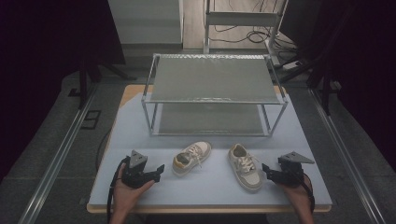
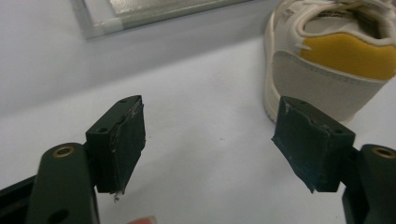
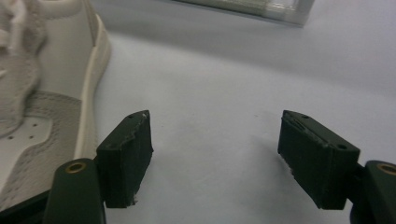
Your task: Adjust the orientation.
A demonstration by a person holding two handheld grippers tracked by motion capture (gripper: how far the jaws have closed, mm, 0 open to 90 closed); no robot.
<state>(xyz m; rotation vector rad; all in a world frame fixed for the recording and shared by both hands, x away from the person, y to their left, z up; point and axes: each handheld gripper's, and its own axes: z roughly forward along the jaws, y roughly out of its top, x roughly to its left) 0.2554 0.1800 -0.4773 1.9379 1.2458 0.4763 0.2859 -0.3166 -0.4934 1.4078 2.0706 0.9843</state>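
Two grippers rest low at the near edge of the desk (image 1: 140,196), the left gripper (image 1: 159,170) and the right gripper (image 1: 265,170) both with jaws spread wide and holding nothing. Just inward of each lies one shoe: the left shoe (image 1: 191,157) has its yellow-lined heel toward the left jaws and its long axis slanting away to the right, while the right shoe (image 1: 245,167) lies beside the right jaws, toe nearest, heel pointing away. Beyond them stands the two-tier metal rack (image 1: 215,100), both shelves bare, so each hand is nearer its own shoe.
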